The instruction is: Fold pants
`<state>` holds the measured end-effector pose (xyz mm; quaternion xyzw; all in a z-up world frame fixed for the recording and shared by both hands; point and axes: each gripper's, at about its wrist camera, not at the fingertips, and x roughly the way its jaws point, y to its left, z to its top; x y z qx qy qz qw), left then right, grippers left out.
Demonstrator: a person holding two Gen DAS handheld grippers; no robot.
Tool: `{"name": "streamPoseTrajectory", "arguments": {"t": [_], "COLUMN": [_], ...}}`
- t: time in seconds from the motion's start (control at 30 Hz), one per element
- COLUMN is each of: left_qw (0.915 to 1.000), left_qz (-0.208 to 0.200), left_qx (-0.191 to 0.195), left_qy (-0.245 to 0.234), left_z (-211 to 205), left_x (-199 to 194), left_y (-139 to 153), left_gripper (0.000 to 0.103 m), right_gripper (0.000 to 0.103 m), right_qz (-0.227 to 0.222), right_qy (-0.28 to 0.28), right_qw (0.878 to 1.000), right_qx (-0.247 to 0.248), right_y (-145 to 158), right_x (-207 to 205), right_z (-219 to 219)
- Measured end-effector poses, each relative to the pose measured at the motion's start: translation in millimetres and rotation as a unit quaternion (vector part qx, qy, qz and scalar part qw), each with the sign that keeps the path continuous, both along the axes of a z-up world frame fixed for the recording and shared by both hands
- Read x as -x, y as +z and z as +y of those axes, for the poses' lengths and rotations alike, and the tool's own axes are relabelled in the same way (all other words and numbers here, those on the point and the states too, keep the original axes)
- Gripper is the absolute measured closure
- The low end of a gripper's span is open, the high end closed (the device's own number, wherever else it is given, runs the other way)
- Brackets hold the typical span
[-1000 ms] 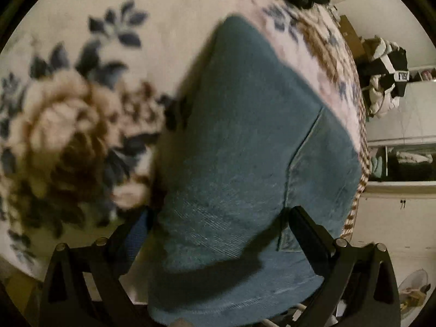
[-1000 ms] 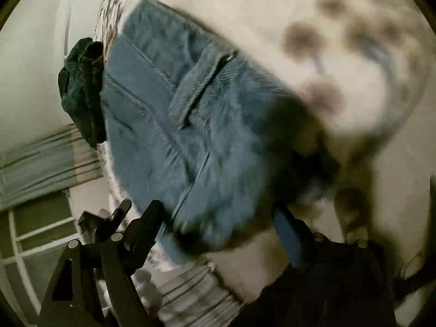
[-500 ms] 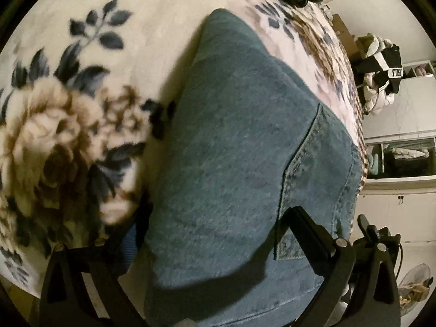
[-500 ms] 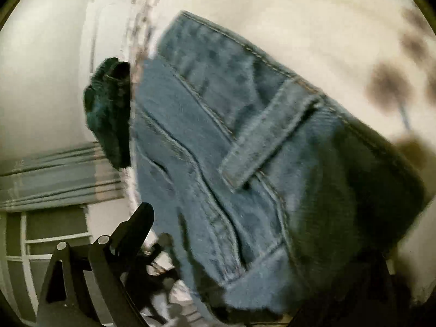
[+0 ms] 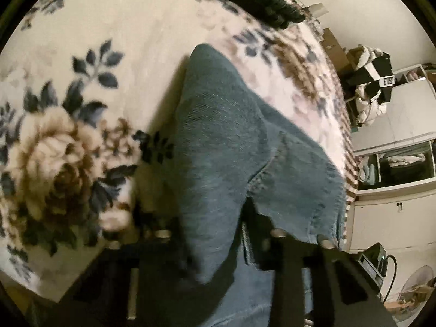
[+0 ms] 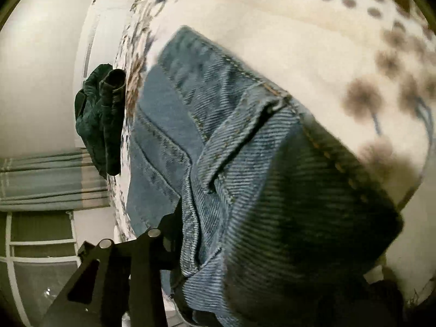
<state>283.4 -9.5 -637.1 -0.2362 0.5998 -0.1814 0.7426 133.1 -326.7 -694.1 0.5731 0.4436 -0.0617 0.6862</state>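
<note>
Bed: a blanket (image 5: pixel 114 27) with a large flower print covers it and carries the work; it is soft, so pressing down will not sharpen a crease.
Jeans: the pants (image 5: pixel 218 141) lie on the blanket near the bed's edge, one end gathered up toward both cameras, the far tip flat on the print.
Step in hand: judged to be lifting the near end to carry it over the rest for a fold.
Left gripper: the left gripper (image 5: pixel 218 234) has its jaws closed in on a ridge of denim beside the pocket seam (image 5: pixel 259 174).
Right gripper: the right gripper (image 6: pixel 272 259) sits at the waistband (image 6: pixel 245 70) by a belt loop (image 6: pixel 239 136); only one finger shows and the other is in shadow, so I cannot tell how the jaws stand.
Doing it well: keep both ends level and equally taut, move together, and lay edge on edge before letting go.
Risk: thick denim may slip from a shallow pinch.
Aside: dark green clothing (image 6: pixel 100 120) hangs off the bed's far edge.
</note>
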Motion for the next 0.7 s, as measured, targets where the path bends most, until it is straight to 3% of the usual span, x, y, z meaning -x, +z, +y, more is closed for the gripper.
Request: {"name": "streamPoseTrajectory", "arguments": {"t": [0.37,0.53,0.7], "left_qw": [0.9992,0.9984,0.9966], "left_qz": [-0.031,-0.053,-0.077], "left_qx": [0.022,0.019,0.027], "left_qy": [0.011,0.006,0.011], "left_z": [8,10,14], "left_x": [-1,-15,-52], "left_y": [72,112,151], "left_gripper": [0.084,0.084,0.084], "right_gripper": [0.068,0.068,0.068], "right_qz": [-0.031,-0.055,-0.084], "right_qy": [0.024,0.036,0.042], "right_qw": [0.999,0.997,0.995], "right_qx": [0.024,0.030,0.040], "right_y": [77,112,159], "right_x": [4,-22,-62], "right_z": [-7,-3,2]}}
